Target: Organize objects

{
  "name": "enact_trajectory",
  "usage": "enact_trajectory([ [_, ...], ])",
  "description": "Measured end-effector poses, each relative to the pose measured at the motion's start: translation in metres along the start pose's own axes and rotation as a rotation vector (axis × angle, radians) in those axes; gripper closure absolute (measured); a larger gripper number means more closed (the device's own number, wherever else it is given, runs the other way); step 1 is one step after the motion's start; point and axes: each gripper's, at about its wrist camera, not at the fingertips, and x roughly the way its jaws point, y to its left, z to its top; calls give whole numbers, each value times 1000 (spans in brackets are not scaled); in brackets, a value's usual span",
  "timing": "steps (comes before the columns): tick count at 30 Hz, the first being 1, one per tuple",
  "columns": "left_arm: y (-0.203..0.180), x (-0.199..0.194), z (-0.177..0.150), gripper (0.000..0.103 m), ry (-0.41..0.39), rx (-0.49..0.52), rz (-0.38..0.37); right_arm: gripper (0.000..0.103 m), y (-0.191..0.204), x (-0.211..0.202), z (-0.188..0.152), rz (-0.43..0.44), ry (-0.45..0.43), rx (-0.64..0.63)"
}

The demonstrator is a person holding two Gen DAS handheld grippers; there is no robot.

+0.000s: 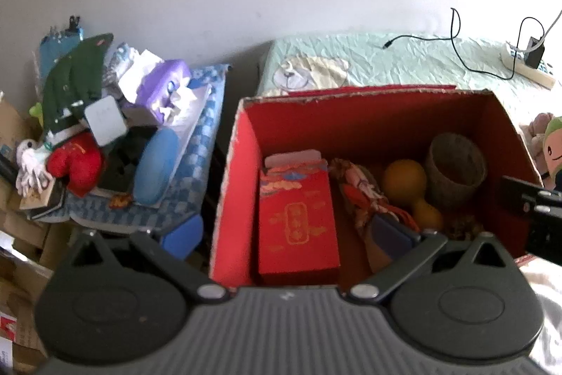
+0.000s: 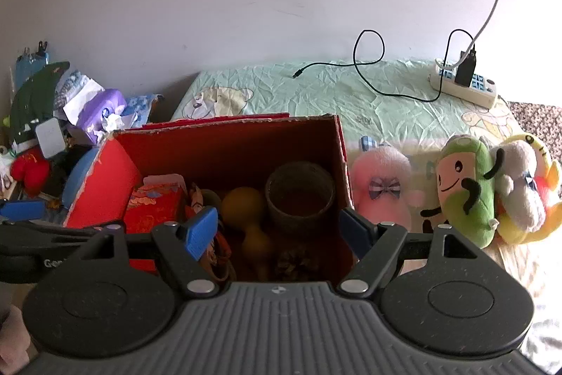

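Your right gripper (image 2: 281, 231) hangs wide and empty over the red box (image 2: 228, 143), left gripper (image 1: 291, 239) likewise; plush toys (image 2: 463, 188) wait on the bed beside it. Dropping lower risks snagging the box wall and tipping it.

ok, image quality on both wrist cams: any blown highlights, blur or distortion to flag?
Left wrist view: strong fisheye bending and dark corner vignetting; the cluttered pile by the purple tissue pack looks soft; white fabric at lower right is overexposed. Right wrist view: the wall beside the white power strip is blown out, and the red cardboard box interior is dim.
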Motion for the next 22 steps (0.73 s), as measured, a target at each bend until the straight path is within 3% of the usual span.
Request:
enact_trajectory([
  [17,-9,23,4,1,-1,22,-2,24,-3,16,3,-40,22,-14],
  [22,-10,28,3,6,-20,34,-44,24,-4,18,5,-43,19,-2],
])
